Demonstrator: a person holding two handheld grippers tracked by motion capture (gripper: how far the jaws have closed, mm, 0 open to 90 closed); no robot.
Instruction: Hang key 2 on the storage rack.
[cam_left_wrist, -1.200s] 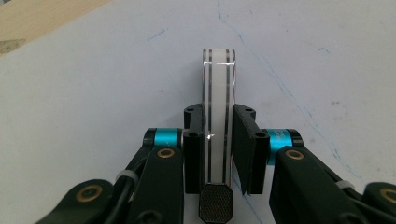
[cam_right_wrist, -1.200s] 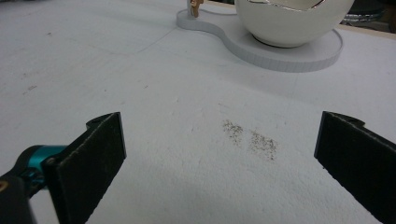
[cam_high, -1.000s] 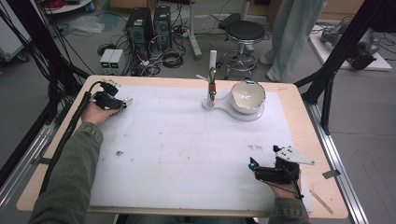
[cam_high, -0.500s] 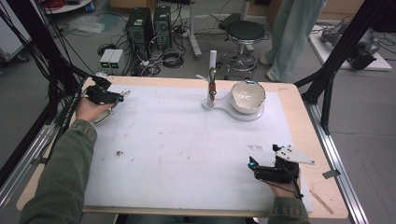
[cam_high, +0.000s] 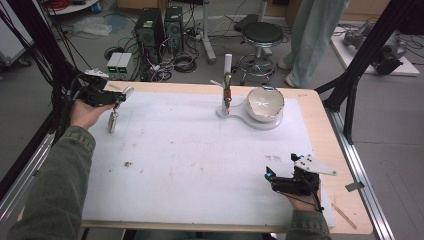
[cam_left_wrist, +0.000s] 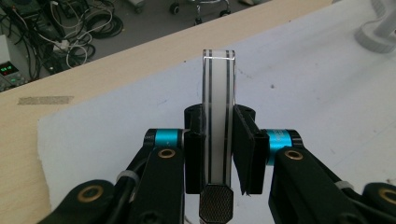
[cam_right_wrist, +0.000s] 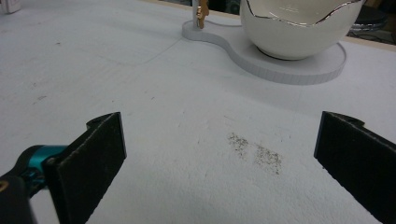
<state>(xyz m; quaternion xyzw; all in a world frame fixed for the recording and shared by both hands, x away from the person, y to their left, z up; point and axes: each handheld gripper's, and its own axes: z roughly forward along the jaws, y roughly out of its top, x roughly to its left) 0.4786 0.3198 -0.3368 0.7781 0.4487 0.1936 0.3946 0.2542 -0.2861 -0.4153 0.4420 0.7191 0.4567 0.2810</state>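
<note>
— Gripping what, your left hand-held gripper?
— A clear strip, at ten o'clock on the surface.
— And your right?
— Jaws wide apart, at five o'clock; bowl at one.

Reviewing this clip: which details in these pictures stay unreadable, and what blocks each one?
- Clear strip in the left hand-held gripper: its lower end is cut off by the left gripper view's bottom edge.
- Inside of the white bowl: cropped by the right gripper view's top edge.
- Dark specks on the mat: too small to identify.
</note>
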